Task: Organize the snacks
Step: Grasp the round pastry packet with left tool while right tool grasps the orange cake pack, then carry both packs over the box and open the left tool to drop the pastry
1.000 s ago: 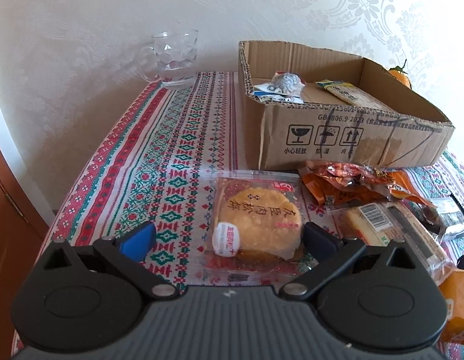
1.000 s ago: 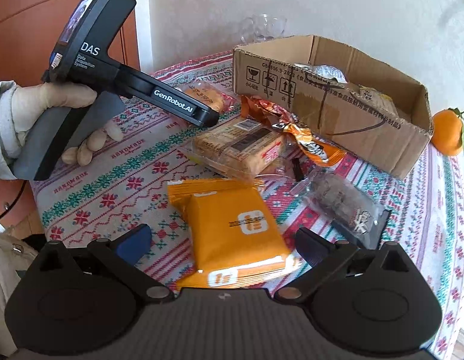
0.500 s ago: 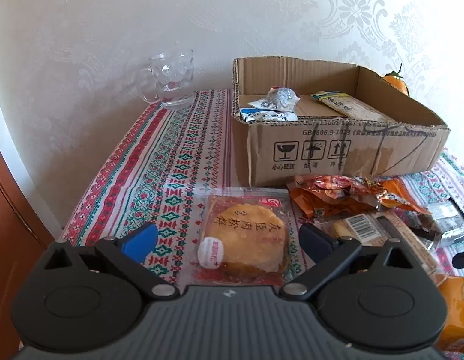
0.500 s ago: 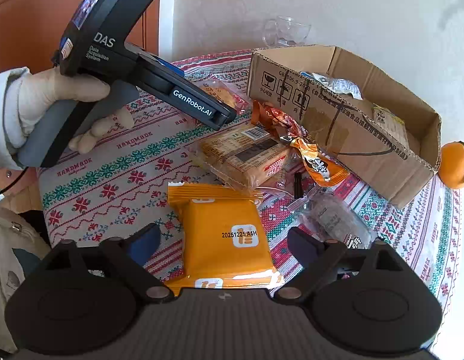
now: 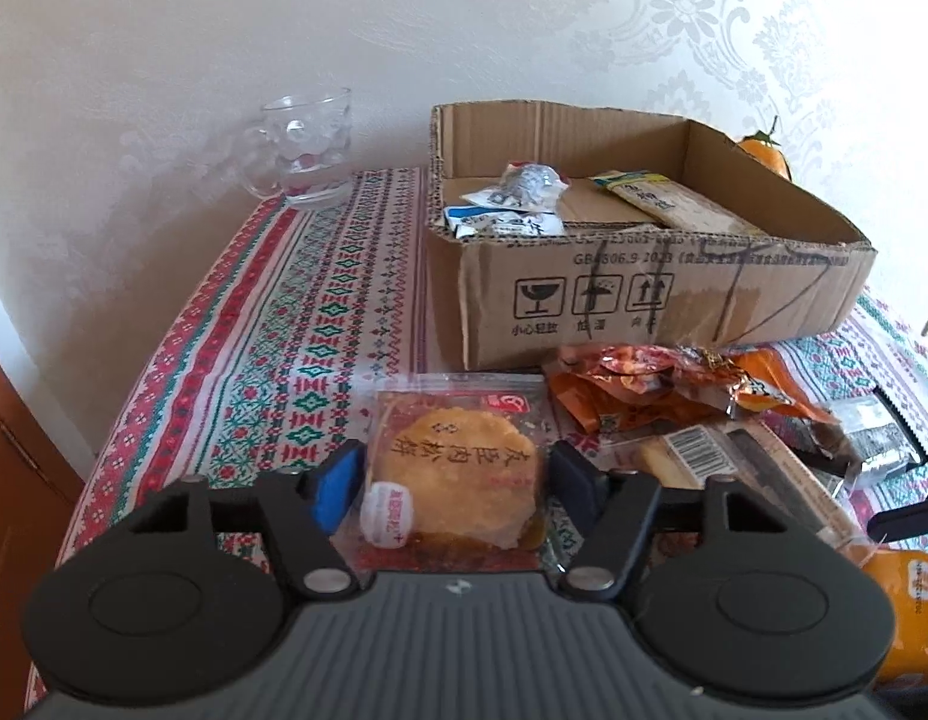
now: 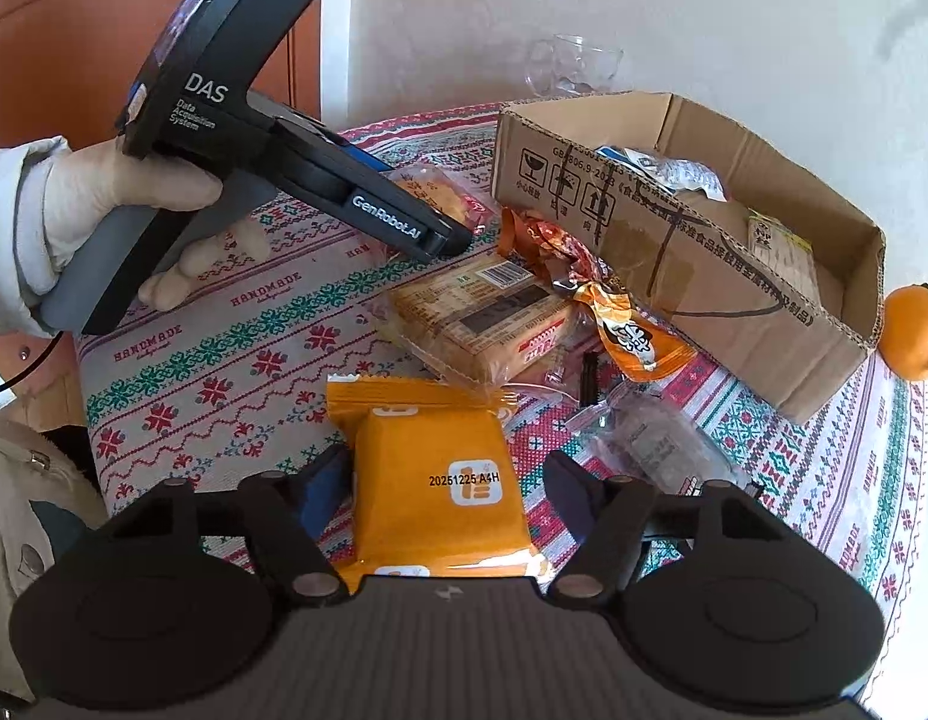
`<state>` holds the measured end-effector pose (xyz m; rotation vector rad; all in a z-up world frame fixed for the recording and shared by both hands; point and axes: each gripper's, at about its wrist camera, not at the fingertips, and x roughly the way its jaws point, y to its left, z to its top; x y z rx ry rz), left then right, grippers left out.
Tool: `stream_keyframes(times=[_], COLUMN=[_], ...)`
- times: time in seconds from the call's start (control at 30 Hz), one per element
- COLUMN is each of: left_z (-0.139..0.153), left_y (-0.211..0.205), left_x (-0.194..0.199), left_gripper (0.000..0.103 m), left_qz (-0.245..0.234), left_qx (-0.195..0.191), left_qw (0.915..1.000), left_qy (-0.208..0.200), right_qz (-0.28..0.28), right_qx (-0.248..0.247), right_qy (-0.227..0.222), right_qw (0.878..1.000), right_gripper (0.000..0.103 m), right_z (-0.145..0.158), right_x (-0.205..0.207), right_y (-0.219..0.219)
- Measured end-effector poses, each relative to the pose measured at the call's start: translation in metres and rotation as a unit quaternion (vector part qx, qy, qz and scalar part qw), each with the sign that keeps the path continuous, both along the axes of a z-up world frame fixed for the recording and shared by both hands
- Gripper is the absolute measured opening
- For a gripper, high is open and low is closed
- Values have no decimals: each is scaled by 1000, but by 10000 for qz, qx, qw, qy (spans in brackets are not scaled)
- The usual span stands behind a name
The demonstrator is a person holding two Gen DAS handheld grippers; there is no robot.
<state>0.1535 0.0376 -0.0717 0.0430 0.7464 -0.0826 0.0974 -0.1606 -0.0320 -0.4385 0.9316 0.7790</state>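
A round golden cake in a clear packet [image 5: 464, 462] lies on the patterned cloth between the fingers of my left gripper [image 5: 458, 483]. Its jaws are closing, and the pads stand right at the wrapper's edges without visibly squeezing it. In the right wrist view the same left gripper [image 6: 458, 240] points down at that cake packet [image 6: 431, 189]. My right gripper [image 6: 449, 492] straddles an orange snack packet [image 6: 428, 450]. Its jaws are closing too, with a small gap left on the right side. Behind them the open cardboard box [image 5: 643, 294] holds a few wrapped snacks.
A cracker pack [image 6: 481, 318], crumpled orange wrappers [image 6: 619, 324] and a clear packet [image 6: 655, 444] lie in front of the box wall [image 6: 733, 312]. A glass mug [image 5: 308, 147] stands by the wall. A tangerine [image 6: 910, 330] sits right of the box. A gloved hand [image 6: 122, 198] holds the left gripper.
Both grippers' jaws have narrowed from wide open to close around their packets. The cake packet and the orange packet have stayed on the cloth.
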Motion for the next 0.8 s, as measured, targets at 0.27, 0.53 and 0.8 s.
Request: stream_keyframes(times=[0.27, 0.53, 0.8], left_z=[0, 8, 29], left_y=[5, 11, 17], left_x=[1, -7, -24], left_gripper=[57, 57, 56], left_qz=[-86, -256, -572], left_qx=[-153, -249, -293], left_qw=[9998, 9992, 9975], left_qy=[65, 163, 280], right_qz=[10, -125, -210], right_qx=[66, 123, 119], right_qy=[83, 100, 37], right_qw=[9999, 9998, 9997], right_gripper=[56, 55, 55], right_z=[2, 11, 25], right_x=[-3, -6, -12], right_y=[2, -3, -13])
